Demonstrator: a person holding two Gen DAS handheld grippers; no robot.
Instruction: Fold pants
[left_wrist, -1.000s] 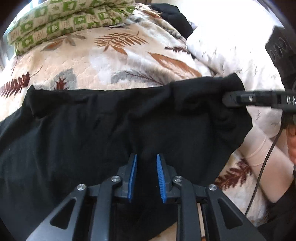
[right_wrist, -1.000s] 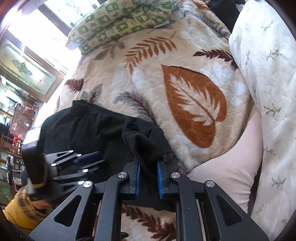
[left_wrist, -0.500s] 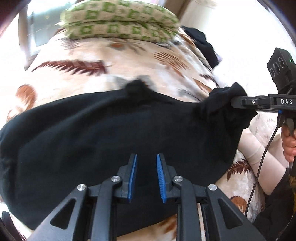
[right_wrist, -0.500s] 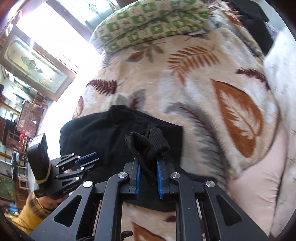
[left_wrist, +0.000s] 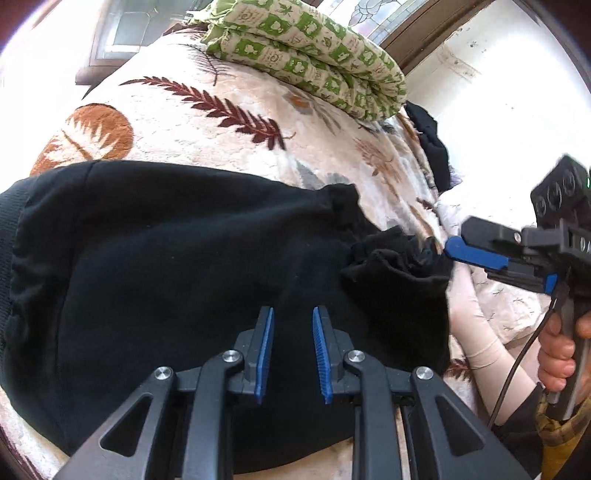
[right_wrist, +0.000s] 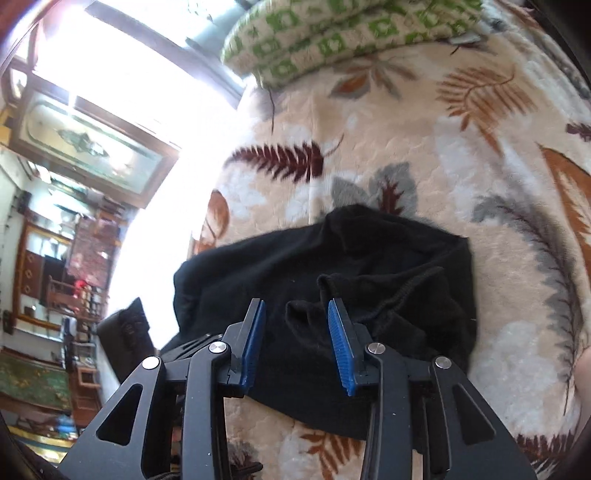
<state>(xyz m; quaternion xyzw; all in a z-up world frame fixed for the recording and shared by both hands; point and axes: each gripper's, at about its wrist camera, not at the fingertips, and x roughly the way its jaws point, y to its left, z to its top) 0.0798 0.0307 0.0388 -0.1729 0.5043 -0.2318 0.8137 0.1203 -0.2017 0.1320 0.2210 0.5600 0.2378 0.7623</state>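
Note:
The black pants (left_wrist: 184, 280) lie folded in a wide bundle on the leaf-patterned blanket (left_wrist: 229, 144). In the right wrist view the pants (right_wrist: 369, 280) show a crumpled ribbed cuff on top. My left gripper (left_wrist: 291, 325) hangs just over the near edge of the pants, jaws a little apart with nothing between them. My right gripper (right_wrist: 297, 321) is open over the cuff, empty. It also shows in the left wrist view (left_wrist: 476, 258), at the right end of the pants.
A folded green-and-white checked quilt (left_wrist: 314, 55) lies at the far end of the bed. A dark garment (left_wrist: 432, 140) and a white floral pillow (left_wrist: 517, 306) sit at the right. The bed edge and room furniture (right_wrist: 66, 295) are to the left.
My right gripper has opened and let go of the cuff, which now lies on the pants. Both grippers have swung left along the bed.

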